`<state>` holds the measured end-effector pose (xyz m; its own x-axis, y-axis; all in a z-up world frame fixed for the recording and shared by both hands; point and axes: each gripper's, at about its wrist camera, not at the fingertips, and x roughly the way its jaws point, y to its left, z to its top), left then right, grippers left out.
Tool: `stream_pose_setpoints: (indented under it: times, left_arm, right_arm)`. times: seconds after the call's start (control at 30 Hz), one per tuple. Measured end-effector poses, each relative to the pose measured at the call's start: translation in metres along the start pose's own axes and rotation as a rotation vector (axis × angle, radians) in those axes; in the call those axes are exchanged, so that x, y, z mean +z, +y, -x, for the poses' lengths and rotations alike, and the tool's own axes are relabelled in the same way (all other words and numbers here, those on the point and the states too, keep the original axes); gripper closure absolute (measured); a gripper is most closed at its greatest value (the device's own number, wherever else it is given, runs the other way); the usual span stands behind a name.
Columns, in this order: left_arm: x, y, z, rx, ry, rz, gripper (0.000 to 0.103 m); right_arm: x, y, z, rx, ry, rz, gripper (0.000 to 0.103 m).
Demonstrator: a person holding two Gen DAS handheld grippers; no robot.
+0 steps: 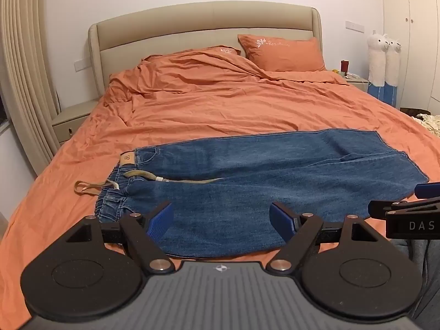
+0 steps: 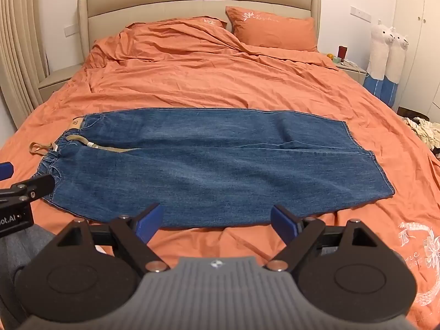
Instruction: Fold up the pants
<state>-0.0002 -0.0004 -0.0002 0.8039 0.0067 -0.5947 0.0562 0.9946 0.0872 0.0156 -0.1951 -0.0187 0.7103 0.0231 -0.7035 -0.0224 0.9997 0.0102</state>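
The blue jeans [image 2: 209, 162] are laid flat across the orange bedsheet [image 2: 220, 82], long axis crosswise, waistband nearer the left gripper [image 1: 221, 220], hems nearer the right gripper [image 2: 217, 221]; both are held wide, empty.

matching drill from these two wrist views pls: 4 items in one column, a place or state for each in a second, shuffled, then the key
Items
1. jeans
2. drawstring
3. pillow
4. alpaca plush toys

Places or states
A. propped against the headboard
B. standing by the wall to the right of the bed
C. spread flat across the bed, waistband to the left
D. looped out past the waistband onto the orange cover

Pairs: 1-C, 2-D, 3-A, 4-B
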Motion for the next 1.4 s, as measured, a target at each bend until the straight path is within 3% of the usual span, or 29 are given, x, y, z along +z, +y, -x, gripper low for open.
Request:
stream_pose_setpoints:
  times: [1.4]
  left_arm:
    - [0.002, -0.002, 0.008, 0.010, 0.005, -0.009, 0.010]
  right_arm:
    - [-0.003, 0.002, 0.011, 0.015, -0.011, 0.012, 0.021]
